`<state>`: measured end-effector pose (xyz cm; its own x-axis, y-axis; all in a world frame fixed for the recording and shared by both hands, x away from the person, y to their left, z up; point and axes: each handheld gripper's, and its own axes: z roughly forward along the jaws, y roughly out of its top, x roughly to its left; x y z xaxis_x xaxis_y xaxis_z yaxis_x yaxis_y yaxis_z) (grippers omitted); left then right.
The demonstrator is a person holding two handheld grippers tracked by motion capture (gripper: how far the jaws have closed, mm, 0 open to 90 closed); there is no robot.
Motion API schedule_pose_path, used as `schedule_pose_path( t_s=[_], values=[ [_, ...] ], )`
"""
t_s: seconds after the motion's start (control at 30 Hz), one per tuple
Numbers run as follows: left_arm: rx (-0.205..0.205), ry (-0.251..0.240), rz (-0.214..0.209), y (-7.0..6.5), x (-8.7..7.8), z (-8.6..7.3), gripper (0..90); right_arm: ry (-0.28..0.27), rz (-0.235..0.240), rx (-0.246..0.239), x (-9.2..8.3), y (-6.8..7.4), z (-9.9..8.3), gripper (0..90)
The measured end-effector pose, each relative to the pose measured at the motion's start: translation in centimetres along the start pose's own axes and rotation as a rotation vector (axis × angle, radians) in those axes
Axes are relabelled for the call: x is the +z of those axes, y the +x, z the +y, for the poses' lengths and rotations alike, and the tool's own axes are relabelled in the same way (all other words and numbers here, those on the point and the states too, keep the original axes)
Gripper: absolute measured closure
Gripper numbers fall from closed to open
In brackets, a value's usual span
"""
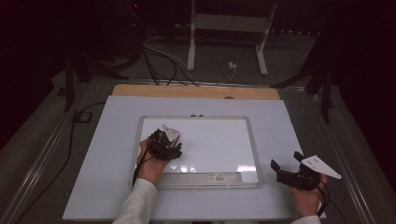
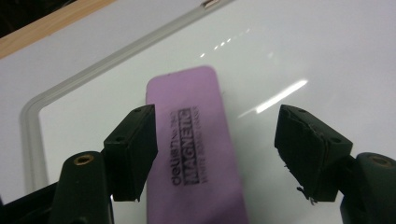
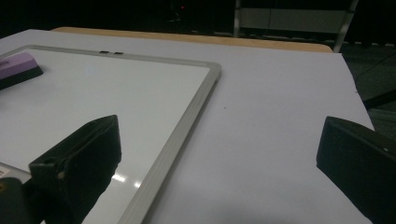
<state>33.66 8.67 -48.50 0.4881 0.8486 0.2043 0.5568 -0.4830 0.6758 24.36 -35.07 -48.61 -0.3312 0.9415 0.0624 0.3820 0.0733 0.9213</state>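
Observation:
A purple magnetic eraser with black print on top lies flat on the whiteboard. My left gripper is open just above it, with the eraser under the gap between the jaws and nearer the left jaw. In the high view the left gripper hovers over the left part of the whiteboard. Off the board's right edge, my right gripper is wide open over the table. From the right gripper, I see the whiteboard frame and the eraser far to the left.
The whiteboard rests on a white tabletop with a wooden strip along the back edge. A label sits on the board's near frame. Beyond the table are cables on the floor and white stand legs.

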Motion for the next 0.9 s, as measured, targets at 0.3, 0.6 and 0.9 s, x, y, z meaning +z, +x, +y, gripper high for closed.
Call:
schedule_pose_path(
  t_s=[0.3,0.6,0.9],
  values=[
    [0.037,0.03,0.01,-0.21,0.63,-0.53,34.9,0.004,0.01,-0.006,0.42,0.22,0.12,0.3],
    [0.038,0.029,0.008,0.07,0.56,-0.56,39.2,-0.001,0.003,0.003,0.23,-0.05,0.08,0.3],
    [0.035,0.035,0.007,0.12,0.56,-0.46,39.9,0.002,0.003,-0.001,0.2,0.06,0.04,0.3]
  ],
)
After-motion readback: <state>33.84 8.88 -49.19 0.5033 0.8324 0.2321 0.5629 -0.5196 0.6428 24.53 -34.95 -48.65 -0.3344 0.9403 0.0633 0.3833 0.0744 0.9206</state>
